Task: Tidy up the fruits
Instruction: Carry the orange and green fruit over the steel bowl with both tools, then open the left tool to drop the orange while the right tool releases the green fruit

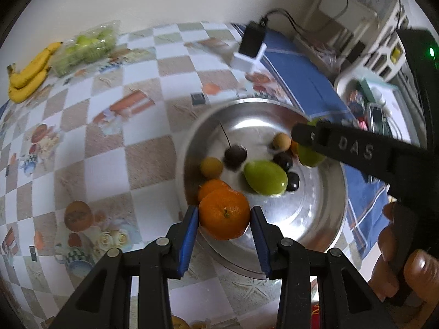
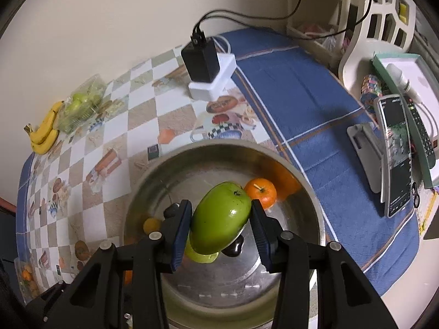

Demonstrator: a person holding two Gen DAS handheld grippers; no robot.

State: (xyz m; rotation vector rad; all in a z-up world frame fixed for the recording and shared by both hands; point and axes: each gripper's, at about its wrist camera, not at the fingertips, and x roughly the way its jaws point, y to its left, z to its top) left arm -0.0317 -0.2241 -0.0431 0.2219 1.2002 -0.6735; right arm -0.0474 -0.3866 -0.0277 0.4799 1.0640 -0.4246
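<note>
your left gripper (image 1: 223, 218) holds a round orange tangerine (image 1: 224, 213) tight between its blue pads, right over the near edge of the big shiny metal bowl (image 1: 315, 219). your right gripper (image 2: 221, 216) holds a smooth green mango (image 2: 221, 218) the same way, over the middle of the bowl.

more fruit already lies in the bowl: a second green mango (image 1: 264, 176), a dark cherry with a long stem (image 1: 235, 155), small dark plums and little yellow fruits. so go low before you let go, and pick a bare spot, so nothing rolls or bumps. let go one hand at a time.

the right gripper's black arm (image 1: 356, 148) has the letters "das" on it.
</note>
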